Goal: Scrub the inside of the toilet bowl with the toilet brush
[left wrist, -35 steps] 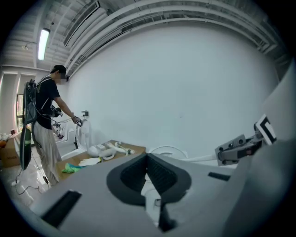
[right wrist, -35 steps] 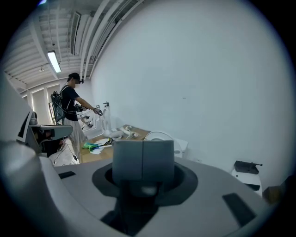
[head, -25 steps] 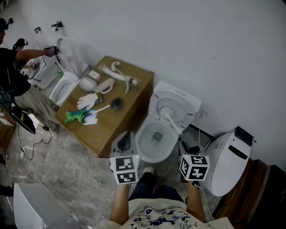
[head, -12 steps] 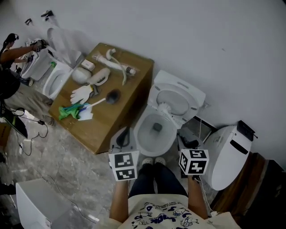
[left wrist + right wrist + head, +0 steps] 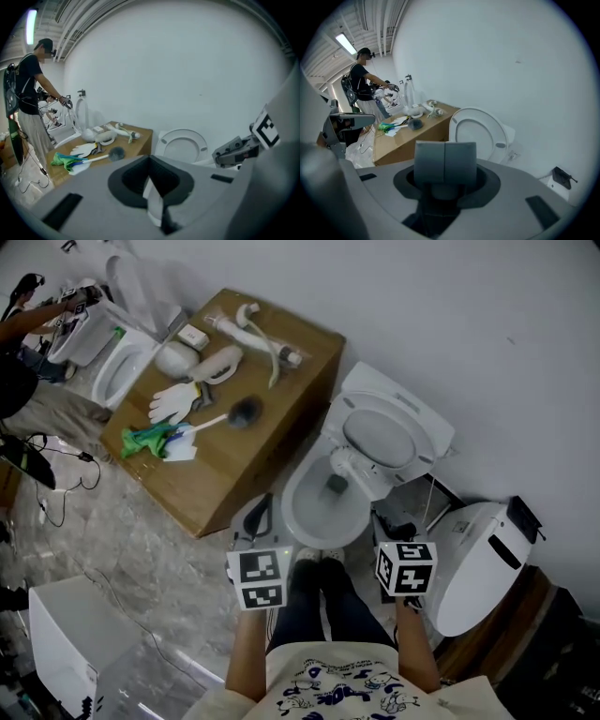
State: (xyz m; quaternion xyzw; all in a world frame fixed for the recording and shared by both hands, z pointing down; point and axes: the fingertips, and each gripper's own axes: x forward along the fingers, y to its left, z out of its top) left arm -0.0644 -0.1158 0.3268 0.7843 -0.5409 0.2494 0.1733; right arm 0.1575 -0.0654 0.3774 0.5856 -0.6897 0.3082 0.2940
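Observation:
The toilet brush (image 5: 234,414), white-handled with a dark bristle head, lies on the wooden box (image 5: 281,381) left of the toilet; it also shows as the brush (image 5: 111,153) and the brush (image 5: 414,123) in the gripper views. The white toilet bowl (image 5: 302,512) stands open with its lid (image 5: 389,439) raised against the wall. My left gripper (image 5: 260,518) hovers at the bowl's front left, shut and holding nothing. At the bowl's front right my right gripper (image 5: 394,531) is likewise shut and holds nothing. Both are well apart from the brush.
White gloves (image 5: 173,401), a green cloth (image 5: 145,439) and white pipe parts (image 5: 248,329) share the box. A second toilet (image 5: 476,566) stands at the right, a third (image 5: 122,362) at the upper left beside a person (image 5: 28,362). Cables (image 5: 56,493) trail on the floor; a white box (image 5: 61,652) sits lower left.
The head view has swung, so toilet and box now sit higher and further right. Both grippers keep their places in front of the bowl. The brush has not moved on the box.

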